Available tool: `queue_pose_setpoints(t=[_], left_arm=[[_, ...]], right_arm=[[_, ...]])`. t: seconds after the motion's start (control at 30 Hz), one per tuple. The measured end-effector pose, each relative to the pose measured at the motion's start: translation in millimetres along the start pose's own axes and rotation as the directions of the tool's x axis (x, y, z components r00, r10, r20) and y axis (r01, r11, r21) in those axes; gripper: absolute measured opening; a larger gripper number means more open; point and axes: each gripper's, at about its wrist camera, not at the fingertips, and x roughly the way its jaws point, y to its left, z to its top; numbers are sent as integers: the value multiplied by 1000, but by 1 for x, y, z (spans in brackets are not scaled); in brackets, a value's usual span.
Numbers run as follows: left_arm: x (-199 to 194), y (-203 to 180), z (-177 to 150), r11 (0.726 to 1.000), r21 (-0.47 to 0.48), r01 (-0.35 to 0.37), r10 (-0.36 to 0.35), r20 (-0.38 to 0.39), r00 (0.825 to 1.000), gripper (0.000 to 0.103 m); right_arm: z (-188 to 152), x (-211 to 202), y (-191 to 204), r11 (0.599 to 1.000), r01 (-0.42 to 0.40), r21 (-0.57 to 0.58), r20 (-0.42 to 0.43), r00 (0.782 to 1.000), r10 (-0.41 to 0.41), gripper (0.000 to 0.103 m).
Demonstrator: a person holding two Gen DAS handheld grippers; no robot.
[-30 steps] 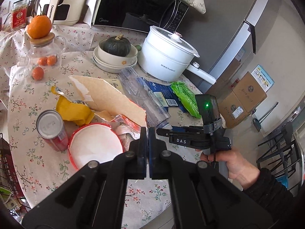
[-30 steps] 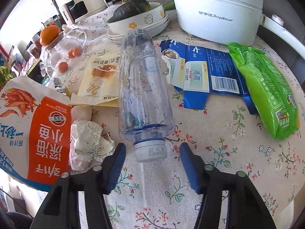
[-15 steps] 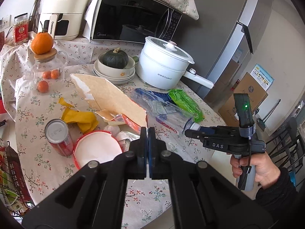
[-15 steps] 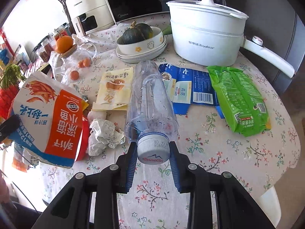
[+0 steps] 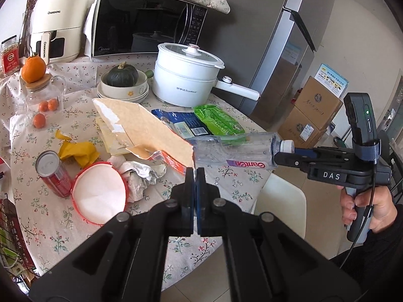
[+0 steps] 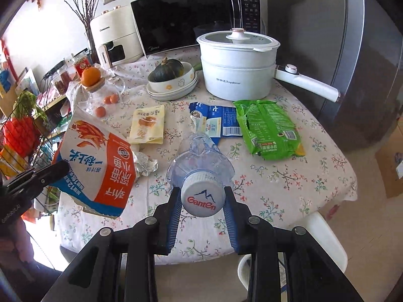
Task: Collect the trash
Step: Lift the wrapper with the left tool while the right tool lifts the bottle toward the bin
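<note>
My left gripper point(image 5: 195, 173) is shut on the corner of a flattened snack carton point(image 5: 148, 128), brown inside and orange, white and blue outside point(image 6: 98, 168), and holds it above the table. My right gripper point(image 6: 202, 198) is shut on the capped neck of a clear plastic bottle point(image 6: 199, 156), lifted off the table and lying level point(image 5: 234, 151). On the flowered tablecloth point(image 6: 289, 176) lie a green snack bag point(image 6: 267, 128), a blue torn box point(image 6: 216, 120), a yellow sachet point(image 6: 148, 125), crumpled paper point(image 6: 144, 163), a red can point(image 5: 53, 173), a red-rimmed lid point(image 5: 99, 198) and a yellow wrapper point(image 5: 78, 151).
A white pot with a long handle point(image 6: 239, 65), a bowl with a squash point(image 6: 171, 78), a glass jar with an orange on top point(image 5: 40, 88), a microwave point(image 5: 148, 20) and an air fryer point(image 5: 59, 27) stand at the back. A white chair point(image 5: 282, 206) and cardboard boxes point(image 5: 312, 115) are at the right.
My right gripper closed on the bottle's neck and lifted it off the table, drawing back. My left gripper pulled back and up with the carton.
</note>
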Motion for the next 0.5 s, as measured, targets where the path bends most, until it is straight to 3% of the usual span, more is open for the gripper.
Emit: queue_pose_setpoints(t=[0.5], left_arm=[[20, -70, -13, 988, 140, 71, -66, -39, 997, 1]], right_arm=[[-50, -84, -72, 990, 118, 81, 26, 992, -121, 33]])
